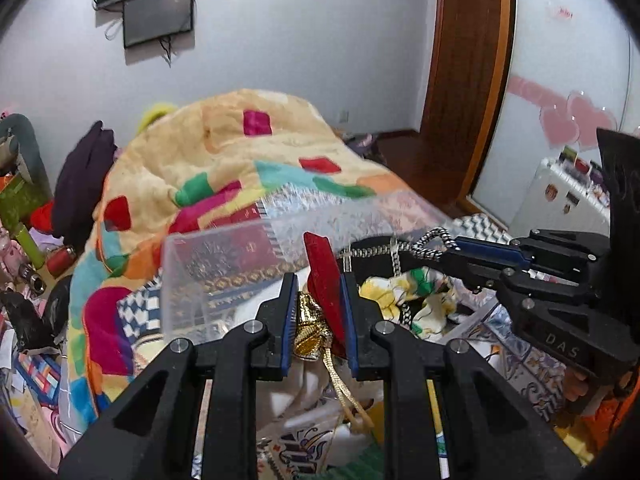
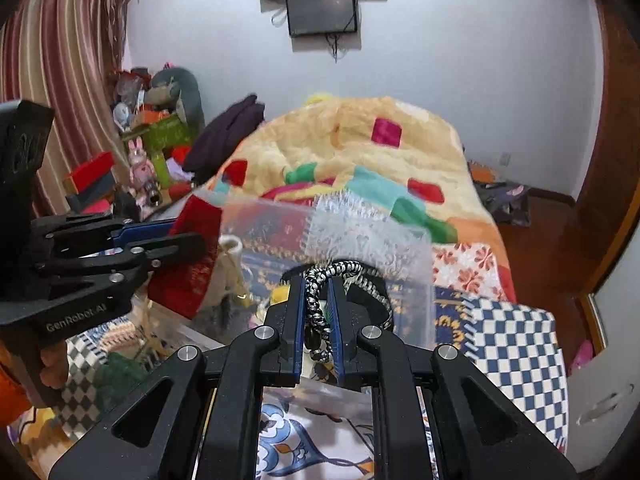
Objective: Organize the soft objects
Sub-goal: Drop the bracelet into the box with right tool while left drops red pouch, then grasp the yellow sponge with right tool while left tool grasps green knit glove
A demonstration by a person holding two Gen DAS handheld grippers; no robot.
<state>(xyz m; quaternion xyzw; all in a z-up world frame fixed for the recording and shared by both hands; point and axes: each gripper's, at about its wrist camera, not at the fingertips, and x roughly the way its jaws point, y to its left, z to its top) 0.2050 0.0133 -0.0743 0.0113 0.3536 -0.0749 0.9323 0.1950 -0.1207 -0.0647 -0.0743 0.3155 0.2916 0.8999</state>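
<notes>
My left gripper (image 1: 319, 280) is shut on a red cloth pouch (image 1: 326, 280) with a gold tassel piece (image 1: 310, 330) hanging below; the pouch also shows in the right wrist view (image 2: 192, 252). My right gripper (image 2: 319, 280) is shut on a black-and-white braided strap (image 2: 316, 304) of a black bag (image 2: 368, 292); the strap loop also shows in the left wrist view (image 1: 434, 244). Both grippers hover over a clear plastic bin (image 1: 224, 272) on the bed, which holds a yellow-and-green floral cloth (image 1: 404, 292). The bin's far wall shows in the right wrist view (image 2: 360, 232).
A bunched patchwork blanket (image 1: 224, 160) lies behind the bin. A dark purple garment (image 1: 82, 184) lies at its left. Clutter of toys and boxes (image 2: 140, 152) stands left of the bed. A checkered cloth (image 2: 516, 344) lies right. A wooden door (image 1: 464, 80) and a white cabinet (image 1: 560, 200) are to the right.
</notes>
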